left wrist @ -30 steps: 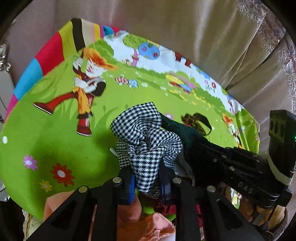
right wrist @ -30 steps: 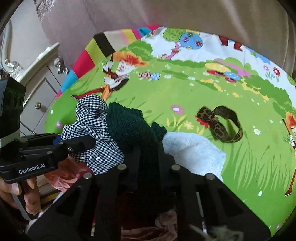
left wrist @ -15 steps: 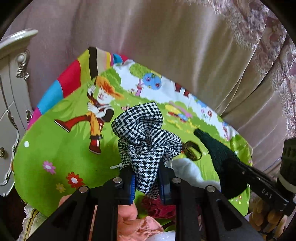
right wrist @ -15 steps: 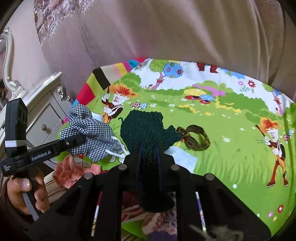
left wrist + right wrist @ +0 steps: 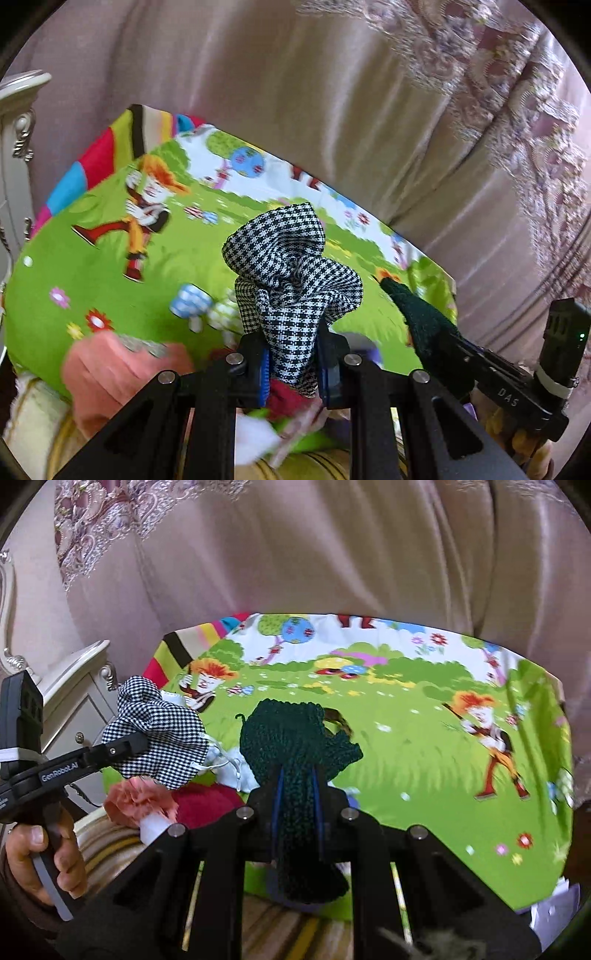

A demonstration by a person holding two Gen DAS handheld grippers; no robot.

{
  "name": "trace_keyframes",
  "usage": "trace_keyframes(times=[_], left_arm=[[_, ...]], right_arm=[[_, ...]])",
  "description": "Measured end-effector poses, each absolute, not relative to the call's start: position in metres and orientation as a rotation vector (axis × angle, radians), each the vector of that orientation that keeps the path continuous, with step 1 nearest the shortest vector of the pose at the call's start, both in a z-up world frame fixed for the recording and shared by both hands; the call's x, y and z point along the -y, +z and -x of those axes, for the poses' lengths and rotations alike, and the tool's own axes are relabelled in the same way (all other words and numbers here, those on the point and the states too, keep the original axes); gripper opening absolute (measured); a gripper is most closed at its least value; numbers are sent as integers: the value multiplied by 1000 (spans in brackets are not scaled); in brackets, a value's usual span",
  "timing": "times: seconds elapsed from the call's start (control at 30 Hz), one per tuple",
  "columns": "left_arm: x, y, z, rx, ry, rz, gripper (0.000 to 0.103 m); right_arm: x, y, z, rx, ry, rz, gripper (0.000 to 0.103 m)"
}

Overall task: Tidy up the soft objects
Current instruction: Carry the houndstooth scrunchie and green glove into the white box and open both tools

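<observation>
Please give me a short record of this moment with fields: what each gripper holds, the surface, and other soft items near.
left gripper: shut on checked cloth, held above the mat
right gripper: shut on dark green knit, held above the mat
surface: cartoon-print mat, mostly green
other soft items: pink cloth, dark red cloth, at the mat's near left edge
background: beige curtain

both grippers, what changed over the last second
Both rose away from the cartoon cloth and drew apart: a second ago the checked fabric and the dark green knit touched; now there is a gap. The leopard band is nearly hidden behind the knit. Unchanged: left gripper shut on the checked fabric, right gripper on the knit.
</observation>
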State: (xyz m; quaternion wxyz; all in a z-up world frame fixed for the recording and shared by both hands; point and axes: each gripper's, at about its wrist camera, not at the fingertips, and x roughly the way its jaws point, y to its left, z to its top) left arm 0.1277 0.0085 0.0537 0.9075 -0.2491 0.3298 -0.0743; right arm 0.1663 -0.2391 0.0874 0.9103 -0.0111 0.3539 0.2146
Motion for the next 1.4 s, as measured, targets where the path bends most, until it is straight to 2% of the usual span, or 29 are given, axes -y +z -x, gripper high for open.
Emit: trace_keyframes(times=[0.8, 1.4], left_arm=[[137, 66, -87, -782, -456, 431, 20], [261, 67, -72, -876, -688, 264, 20]], right_arm=[[400, 80, -62, -746, 105, -94, 18], [523, 50, -17, -809, -183, -214, 21]])
